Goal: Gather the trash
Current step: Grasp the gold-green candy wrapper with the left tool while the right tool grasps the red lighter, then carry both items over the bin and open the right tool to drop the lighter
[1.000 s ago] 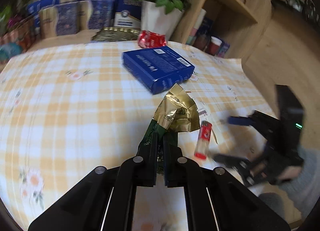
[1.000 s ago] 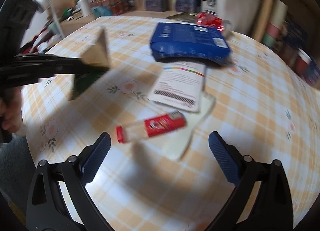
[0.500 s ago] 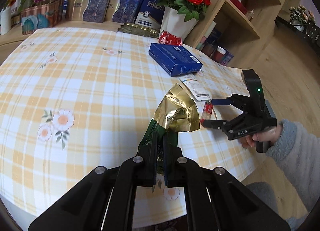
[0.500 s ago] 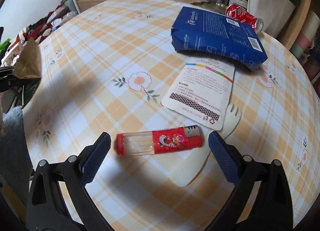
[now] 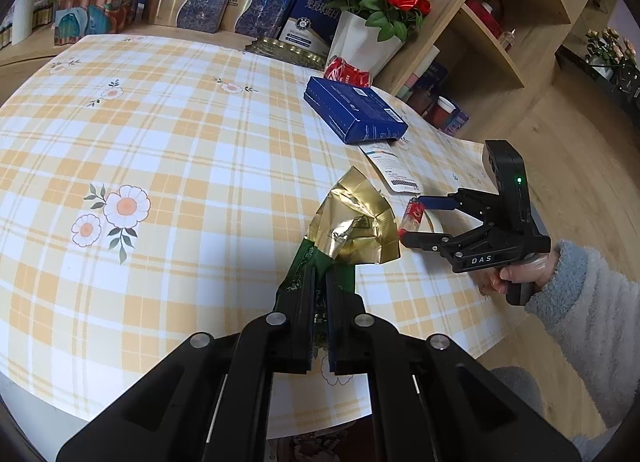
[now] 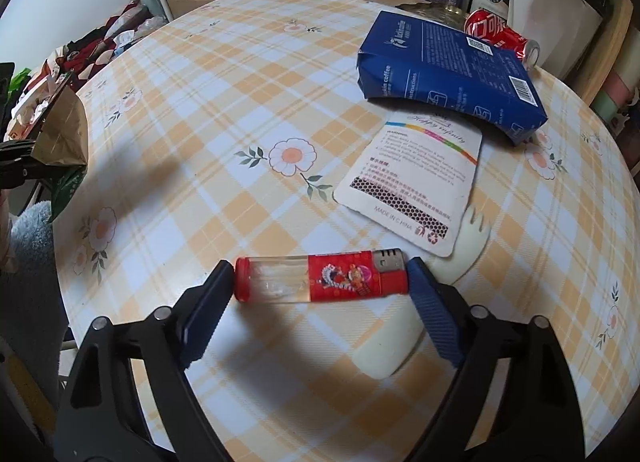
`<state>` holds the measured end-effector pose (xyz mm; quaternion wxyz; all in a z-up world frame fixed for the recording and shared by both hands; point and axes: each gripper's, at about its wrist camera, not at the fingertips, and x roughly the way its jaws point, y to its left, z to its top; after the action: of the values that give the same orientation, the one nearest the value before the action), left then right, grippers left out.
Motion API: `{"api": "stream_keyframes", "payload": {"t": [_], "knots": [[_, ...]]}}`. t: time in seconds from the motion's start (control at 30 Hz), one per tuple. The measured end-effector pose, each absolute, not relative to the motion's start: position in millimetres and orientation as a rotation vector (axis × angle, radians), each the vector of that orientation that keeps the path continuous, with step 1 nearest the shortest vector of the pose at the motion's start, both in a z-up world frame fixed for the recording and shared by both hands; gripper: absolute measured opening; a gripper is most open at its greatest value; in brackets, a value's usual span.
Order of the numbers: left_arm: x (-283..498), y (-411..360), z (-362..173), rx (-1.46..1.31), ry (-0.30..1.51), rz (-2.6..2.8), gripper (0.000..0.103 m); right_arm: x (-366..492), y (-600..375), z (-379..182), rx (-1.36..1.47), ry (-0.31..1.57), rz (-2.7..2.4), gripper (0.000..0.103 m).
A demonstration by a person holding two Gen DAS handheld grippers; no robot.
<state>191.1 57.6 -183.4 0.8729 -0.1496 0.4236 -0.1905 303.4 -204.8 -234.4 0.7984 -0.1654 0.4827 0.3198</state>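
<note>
My left gripper [image 5: 319, 282] is shut on a crumpled gold and green wrapper [image 5: 352, 226] and holds it above the near edge of the checked table [image 5: 160, 150]. The wrapper also shows at the left edge of the right wrist view [image 6: 60, 134]. A red and clear lighter [image 6: 320, 280] lies on the table between the fingers of my right gripper [image 6: 320, 282]. The jaws stand at the lighter's two ends, touching or nearly so. In the left wrist view the right gripper [image 5: 416, 222] brackets the lighter [image 5: 412, 216].
A white card [image 6: 412, 178], a cream plastic spork [image 6: 432, 302], a blue coffee box [image 6: 448, 70] and a red can [image 6: 500, 34] lie beyond the lighter. A white flower pot [image 5: 364, 42], boxes and a wooden shelf [image 5: 500, 30] stand behind the table.
My right gripper has moved down to the lighter and narrowed from wide open until its fingers reach the lighter's ends. My left gripper has drawn back toward the table's edge with the wrapper.
</note>
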Motion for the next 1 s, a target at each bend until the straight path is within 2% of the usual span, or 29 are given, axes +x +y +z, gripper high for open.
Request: {"api": "stream_keyframes", "payload": {"t": [0.4,0.7,1.0], "knots": [[169,57,-172,-0.303,0.866,-0.404,0.005,260,-214,-193,-0.2,0.878,0.609,0.084],[123,55,-156,-0.235,0.837,-0.423,0.005,170,-220,-161,-0.048,0.762,0.572,0.084],[62,52,-161,-0.19,0.829,-0.466,0.005,78,-227,-168,0.015,0.775,0.515,0.084]]}}
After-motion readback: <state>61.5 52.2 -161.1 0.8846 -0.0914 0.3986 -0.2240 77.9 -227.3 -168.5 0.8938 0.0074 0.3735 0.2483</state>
